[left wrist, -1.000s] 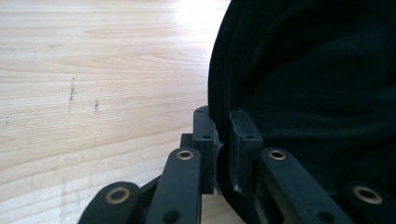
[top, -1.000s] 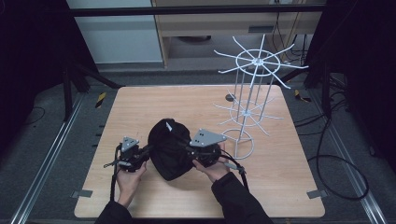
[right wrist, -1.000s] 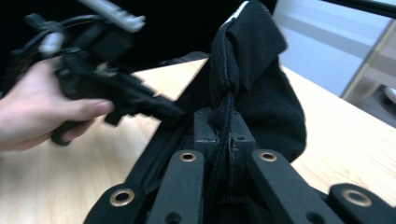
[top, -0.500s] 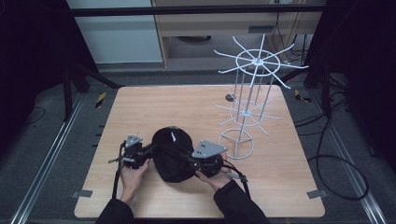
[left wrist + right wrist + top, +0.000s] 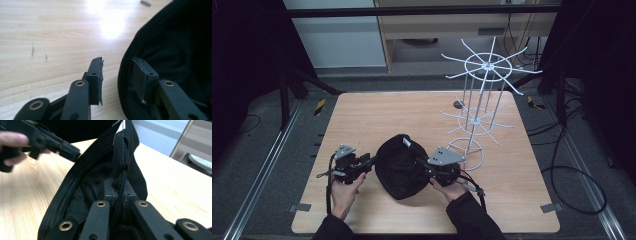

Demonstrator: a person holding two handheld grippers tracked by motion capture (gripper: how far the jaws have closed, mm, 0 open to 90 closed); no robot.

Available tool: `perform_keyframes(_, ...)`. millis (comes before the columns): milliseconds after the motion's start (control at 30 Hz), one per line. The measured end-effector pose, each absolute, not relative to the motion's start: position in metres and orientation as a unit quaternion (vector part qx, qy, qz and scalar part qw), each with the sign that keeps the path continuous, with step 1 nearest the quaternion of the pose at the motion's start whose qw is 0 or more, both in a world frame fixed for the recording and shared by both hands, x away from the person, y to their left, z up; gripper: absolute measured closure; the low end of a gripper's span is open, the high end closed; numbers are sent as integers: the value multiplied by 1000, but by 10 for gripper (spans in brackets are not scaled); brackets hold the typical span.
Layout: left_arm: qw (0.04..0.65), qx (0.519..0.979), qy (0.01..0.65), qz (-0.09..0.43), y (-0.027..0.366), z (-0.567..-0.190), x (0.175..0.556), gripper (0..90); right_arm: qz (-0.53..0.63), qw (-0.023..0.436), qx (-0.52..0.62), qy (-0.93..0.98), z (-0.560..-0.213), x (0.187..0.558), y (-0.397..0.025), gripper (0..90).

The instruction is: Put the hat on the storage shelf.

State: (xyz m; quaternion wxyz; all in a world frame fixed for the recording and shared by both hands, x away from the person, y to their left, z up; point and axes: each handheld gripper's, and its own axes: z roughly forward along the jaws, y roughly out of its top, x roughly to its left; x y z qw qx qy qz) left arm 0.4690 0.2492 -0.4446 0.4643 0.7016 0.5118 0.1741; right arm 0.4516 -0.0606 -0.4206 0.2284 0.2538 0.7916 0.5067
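A black fabric cap point(image 5: 399, 167) lies at the near middle of the wooden table point(image 5: 377, 115). My right gripper point(image 5: 418, 160) is shut on a folded band of the cap's edge; in the right gripper view the band point(image 5: 121, 152) runs up from between the closed jaws point(image 5: 119, 187). At the cap's left side my left gripper point(image 5: 373, 160) is open. In the left gripper view point(image 5: 117, 75) one jaw is outside over the wood and the other inside the cap point(image 5: 180, 45), with the rim between them. The left gripper point(image 5: 72, 153) also appears in the right gripper view.
A white wire display rack point(image 5: 479, 95) with radiating arms stands at the right rear, its ring base point(image 5: 464, 150) just right of my right gripper. A small dark disc point(image 5: 458, 104) lies behind it. Bare wood stretches to the left and rear.
My right gripper has come lower and a little nearer with the cap, which now sits flatter. The left gripper has stayed at the cap's left rim.
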Motion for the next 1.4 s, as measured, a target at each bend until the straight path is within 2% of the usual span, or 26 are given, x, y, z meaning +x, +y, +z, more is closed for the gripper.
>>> perform_keyframes(333,494,720,459,165,224,-415,447,632,505,235,251,792,-421,448,-62,868)
perform_keyframes(667,530,710,444,137,202,-402,449,516,505,232,235,798,-423,440,-61,868)
perform_keyframes(1000,563,694,435,109,186,-388,451,437,503,225,228,803,-429,436,-58,867)
perform_keyframes(1133,559,697,436,107,176,-383,454,419,502,223,225,805,-431,435,-56,866)
perform_keyframes(1400,509,717,456,136,154,-385,460,372,505,216,215,807,-433,432,-51,865)
